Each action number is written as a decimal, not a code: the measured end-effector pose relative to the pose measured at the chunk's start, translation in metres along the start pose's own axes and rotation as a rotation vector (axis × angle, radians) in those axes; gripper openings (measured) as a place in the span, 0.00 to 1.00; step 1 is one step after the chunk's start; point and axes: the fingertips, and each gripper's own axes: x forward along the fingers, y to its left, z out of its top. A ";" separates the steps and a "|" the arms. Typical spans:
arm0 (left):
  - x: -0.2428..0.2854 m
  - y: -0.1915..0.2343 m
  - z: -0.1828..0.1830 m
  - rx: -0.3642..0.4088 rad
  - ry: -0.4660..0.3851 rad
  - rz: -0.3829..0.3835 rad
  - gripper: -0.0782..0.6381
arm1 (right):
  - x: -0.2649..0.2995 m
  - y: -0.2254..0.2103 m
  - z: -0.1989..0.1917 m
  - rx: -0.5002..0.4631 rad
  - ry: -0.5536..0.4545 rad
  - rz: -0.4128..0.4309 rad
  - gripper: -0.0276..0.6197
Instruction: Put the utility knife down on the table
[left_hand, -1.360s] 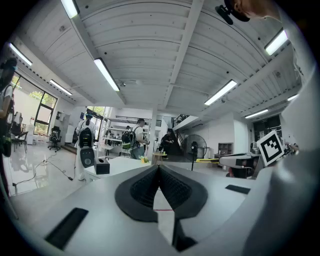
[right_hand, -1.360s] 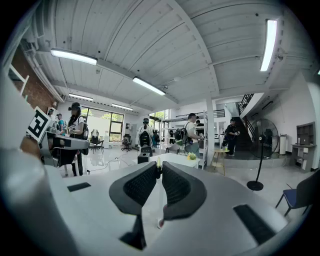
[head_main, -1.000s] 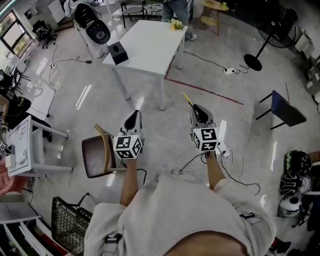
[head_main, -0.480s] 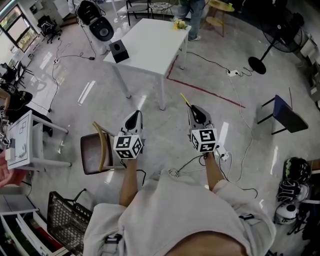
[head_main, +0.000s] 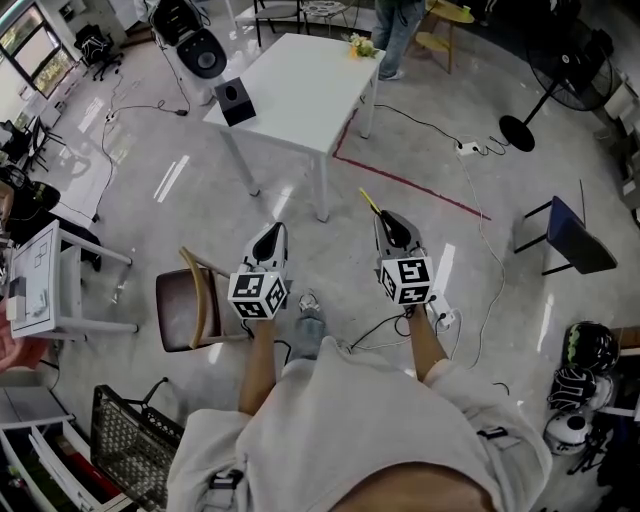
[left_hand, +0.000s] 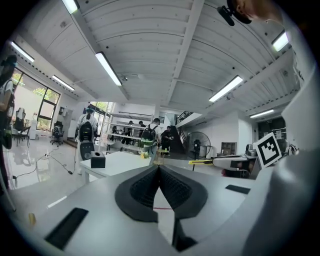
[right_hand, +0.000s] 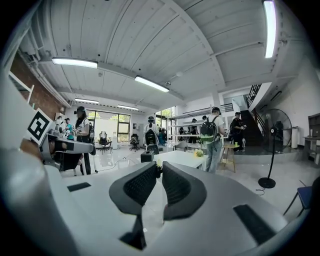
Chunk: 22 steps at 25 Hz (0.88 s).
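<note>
Utility knife (head_main: 371, 201) juts from the right tongs (head_main: 385, 215), pinched tight; left tongs (head_main: 269, 229) are closed on nothing. Carrying stage, I judge: next, reach the far white counter (head_main: 300, 95).

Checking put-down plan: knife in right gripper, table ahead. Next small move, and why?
Probably step toward the white table: the right gripper holds the yellow utility knife over the floor, short of the tabletop, so opening now would likely drop it.
</note>
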 end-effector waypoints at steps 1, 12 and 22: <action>0.005 0.003 -0.001 -0.003 0.001 -0.003 0.14 | 0.006 -0.002 0.000 0.004 -0.001 -0.001 0.13; 0.094 0.060 0.008 -0.024 0.003 -0.035 0.14 | 0.102 -0.025 0.014 -0.014 0.008 -0.026 0.13; 0.184 0.129 0.032 -0.058 0.012 -0.092 0.14 | 0.204 -0.039 0.041 -0.018 0.023 -0.075 0.13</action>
